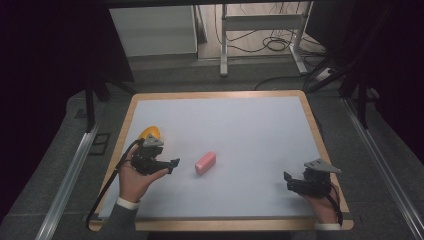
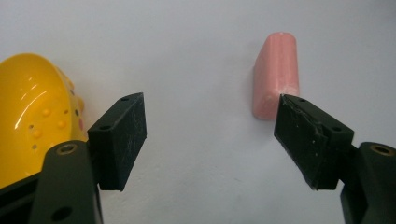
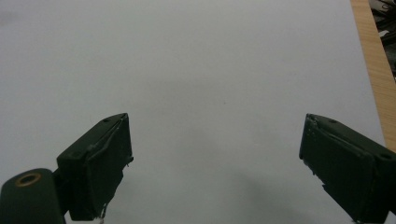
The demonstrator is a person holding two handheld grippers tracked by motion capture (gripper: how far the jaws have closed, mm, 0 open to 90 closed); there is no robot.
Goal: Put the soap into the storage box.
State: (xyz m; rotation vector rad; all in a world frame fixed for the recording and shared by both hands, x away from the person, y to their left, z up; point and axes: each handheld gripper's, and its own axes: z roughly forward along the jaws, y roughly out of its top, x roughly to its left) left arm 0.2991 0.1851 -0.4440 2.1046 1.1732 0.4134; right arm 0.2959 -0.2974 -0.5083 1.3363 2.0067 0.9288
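A pink rounded block (image 1: 205, 162) lies on the white table top (image 1: 235, 130) near the middle. In the left gripper view the pink block (image 2: 276, 74) sits just beyond the right jaw, outside the gap. My left gripper (image 1: 173, 164) hovers a short way left of it, open, with nothing between its fingers. A yellow bowl-like object (image 1: 149, 133) rests behind the left hand; it shows as a shiny yellow dotted shape (image 2: 32, 112) at the left edge. My right gripper (image 1: 288, 181) is at the front right, open and empty over bare table (image 3: 215, 93).
The table has a wooden rim (image 1: 314, 125). Beyond it are a grey floor, metal rails (image 1: 70, 175) on both sides, a desk frame (image 1: 260, 30) and cables at the back. Open white surface spreads between the block and the right gripper.
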